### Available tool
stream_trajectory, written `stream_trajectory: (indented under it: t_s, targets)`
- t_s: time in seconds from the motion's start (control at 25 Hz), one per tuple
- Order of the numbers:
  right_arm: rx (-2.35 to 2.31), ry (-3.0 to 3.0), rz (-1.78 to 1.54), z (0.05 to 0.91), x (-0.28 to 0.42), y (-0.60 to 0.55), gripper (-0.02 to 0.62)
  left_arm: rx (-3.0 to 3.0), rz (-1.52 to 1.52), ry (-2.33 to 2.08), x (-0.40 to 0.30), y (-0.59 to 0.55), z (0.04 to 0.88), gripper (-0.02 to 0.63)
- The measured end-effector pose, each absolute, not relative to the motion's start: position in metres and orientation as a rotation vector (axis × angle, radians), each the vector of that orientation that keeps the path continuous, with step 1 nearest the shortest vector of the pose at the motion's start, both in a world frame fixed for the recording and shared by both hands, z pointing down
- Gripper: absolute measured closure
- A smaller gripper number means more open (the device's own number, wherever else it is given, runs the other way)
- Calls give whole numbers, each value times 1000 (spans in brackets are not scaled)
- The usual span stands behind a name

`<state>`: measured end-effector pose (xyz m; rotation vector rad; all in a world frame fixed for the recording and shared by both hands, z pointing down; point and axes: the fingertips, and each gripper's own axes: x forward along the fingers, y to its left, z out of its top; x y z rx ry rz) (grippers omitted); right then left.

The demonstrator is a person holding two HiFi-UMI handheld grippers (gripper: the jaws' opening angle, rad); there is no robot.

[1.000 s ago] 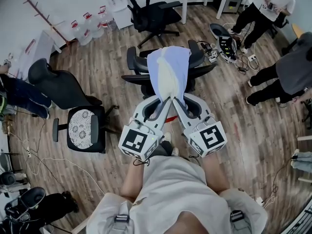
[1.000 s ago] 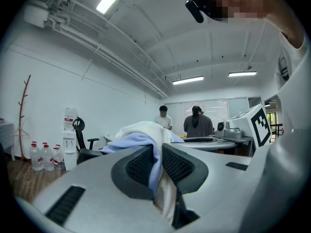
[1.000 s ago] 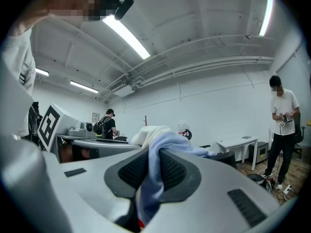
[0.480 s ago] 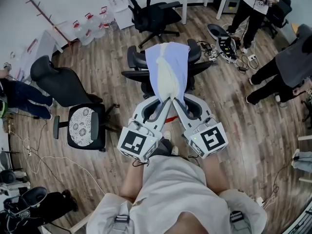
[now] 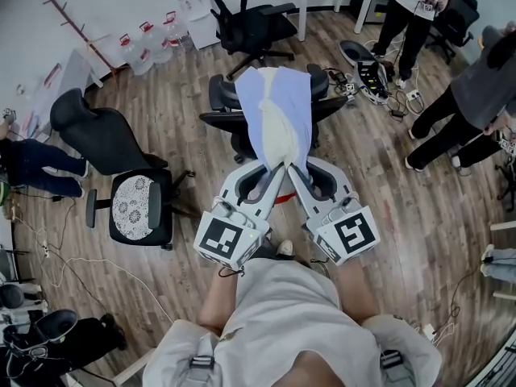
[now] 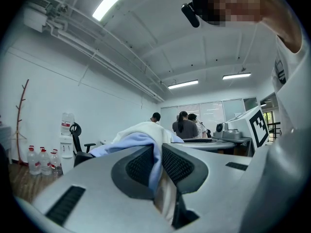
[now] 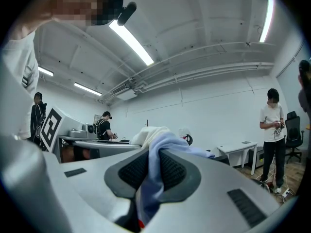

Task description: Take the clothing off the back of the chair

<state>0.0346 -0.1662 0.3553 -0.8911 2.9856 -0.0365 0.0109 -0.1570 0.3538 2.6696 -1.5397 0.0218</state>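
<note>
A pale blue and cream garment (image 5: 276,115) lies stretched from the black office chair (image 5: 222,107) toward me, still draped over the chair's back. My left gripper (image 5: 274,169) is shut on its near edge, and my right gripper (image 5: 290,169) is shut on the same edge right beside it. In the left gripper view the cloth (image 6: 146,142) runs between the dark pads (image 6: 181,165). The right gripper view shows the blue cloth (image 7: 163,152) pinched between its pads (image 7: 130,169) in the same way. Most of the chair's back is hidden under the garment.
A second black chair (image 5: 254,18) stands farther back, and a chair with a patterned seat (image 5: 137,208) is at the left. Water bottles (image 5: 149,39) line the wall. People (image 5: 463,103) stand at the right near cables and gear (image 5: 371,75) on the wooden floor.
Both grippers have drawn back a little toward me with the garment, which now stretches longer off the chair. The people at the right have shifted.
</note>
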Motion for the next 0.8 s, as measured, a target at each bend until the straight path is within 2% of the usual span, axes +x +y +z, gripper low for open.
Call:
stream_trajectory:
  t_s: [0.8]
  targets:
    - [-934, 2949, -26, 344, 28, -142, 532, 2723, 30, -1475, 5, -134, 343, 538]
